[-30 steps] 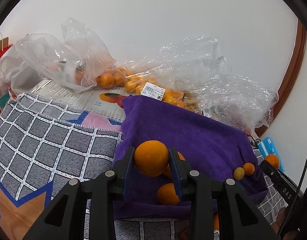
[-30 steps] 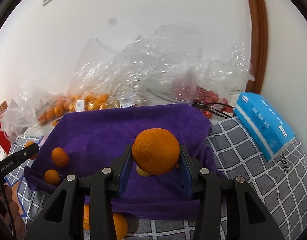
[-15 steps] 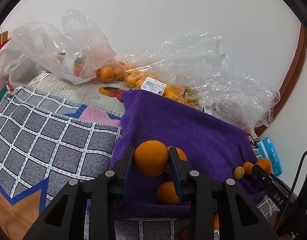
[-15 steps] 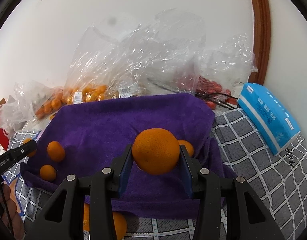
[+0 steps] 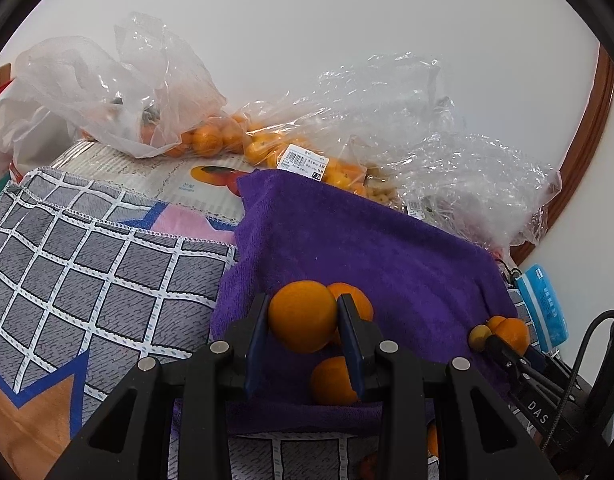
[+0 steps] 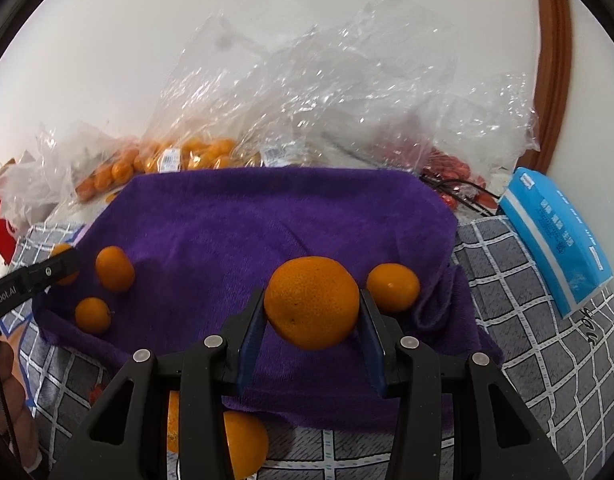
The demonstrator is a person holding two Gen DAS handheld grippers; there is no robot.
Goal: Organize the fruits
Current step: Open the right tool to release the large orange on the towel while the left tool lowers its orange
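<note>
Oranges are sitting clamped in both hands: the left gripper (image 5: 303, 322) is pinching a small round orange (image 5: 302, 316), the right gripper (image 6: 311, 312) a bigger dimpled orange (image 6: 311, 302), both hovering over the purple terry towel (image 6: 267, 216). Four loose mandarins are already lying there; beyond, clear plastic bags of fruit (image 6: 187, 156) are waiting, so plenty remains.

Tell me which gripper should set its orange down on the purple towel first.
Right, probably. The right gripper holds its orange over bare purple towel, with one small orange beside it. The left gripper holds its orange right above two others.
</note>
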